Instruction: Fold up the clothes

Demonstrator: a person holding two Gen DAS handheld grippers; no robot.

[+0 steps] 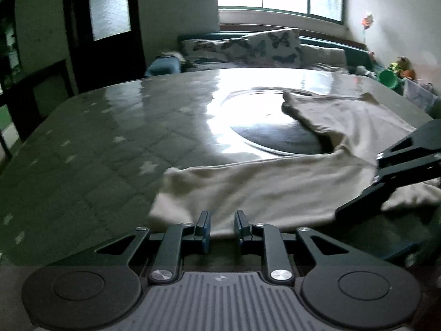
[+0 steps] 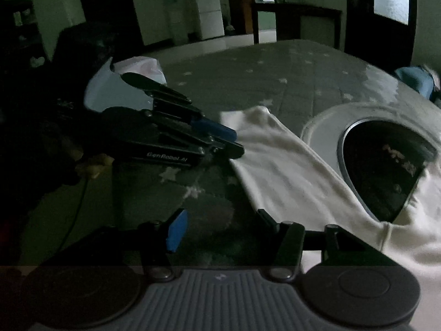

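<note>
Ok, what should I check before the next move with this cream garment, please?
1. Left gripper at near edge of the cream garment: ok.
2. Left jaws shut on cloth: not ok, they stand apart.
3. Right gripper holding cloth: not ok, it is open beside the edge.
4. Garment lying flat: not ok, it is wrinkled and partly over the turntable.
5. Garment's right side: cannot tell, it is out of view.

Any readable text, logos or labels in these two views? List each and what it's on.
"GenRobot.AI": white lettering on the side of the left gripper, seen in the right wrist view.
Faint marks on the dark round inset of the table: too blurred to read.
Small emblem on the right gripper's ribbed body: not legible as text.
</note>
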